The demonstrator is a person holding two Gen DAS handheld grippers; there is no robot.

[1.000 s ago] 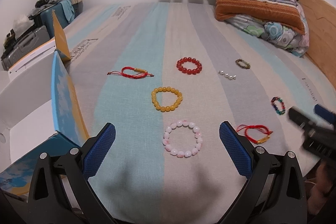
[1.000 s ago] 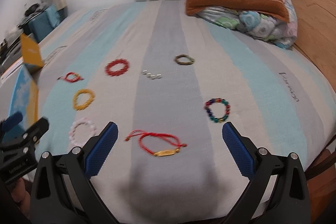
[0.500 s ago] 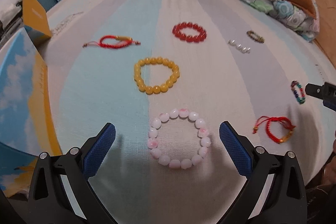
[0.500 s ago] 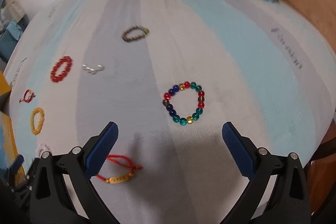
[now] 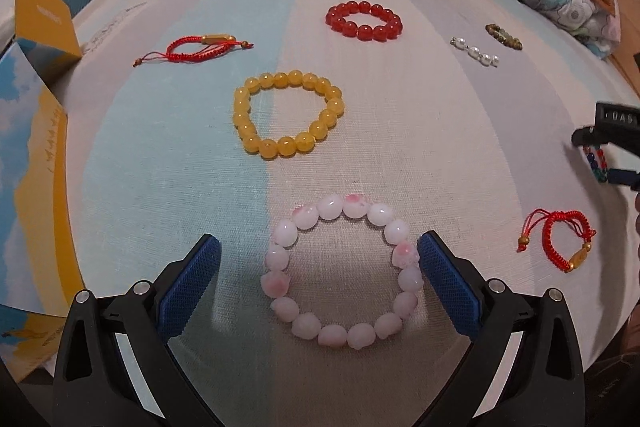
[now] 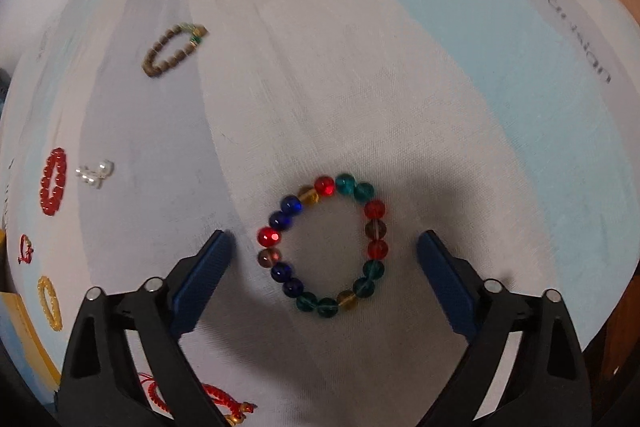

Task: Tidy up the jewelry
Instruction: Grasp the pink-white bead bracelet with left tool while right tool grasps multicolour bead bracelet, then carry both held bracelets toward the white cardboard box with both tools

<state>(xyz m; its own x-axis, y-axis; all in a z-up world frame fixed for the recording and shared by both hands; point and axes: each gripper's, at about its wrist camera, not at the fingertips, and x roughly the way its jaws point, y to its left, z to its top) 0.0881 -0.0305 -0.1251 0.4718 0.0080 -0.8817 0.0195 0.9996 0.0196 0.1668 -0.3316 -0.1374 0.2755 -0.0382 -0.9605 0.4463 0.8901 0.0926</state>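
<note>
Standing open-flapped, blue-and-yellow box (image 5: pixel 36 163), contents apparently hidden

The right gripper (image 5: pixel 614 147), entering the left wrist view at three o'clock, bears pale letters that look like "DAS" on its black body. The striped bedsheet (image 6: pixel 460 27) carries dark printed script at two o'clock in the right wrist view, too smeared to read. Faint lettering on the yellow box flap (image 5: pixel 40 23) is illegible.
</note>
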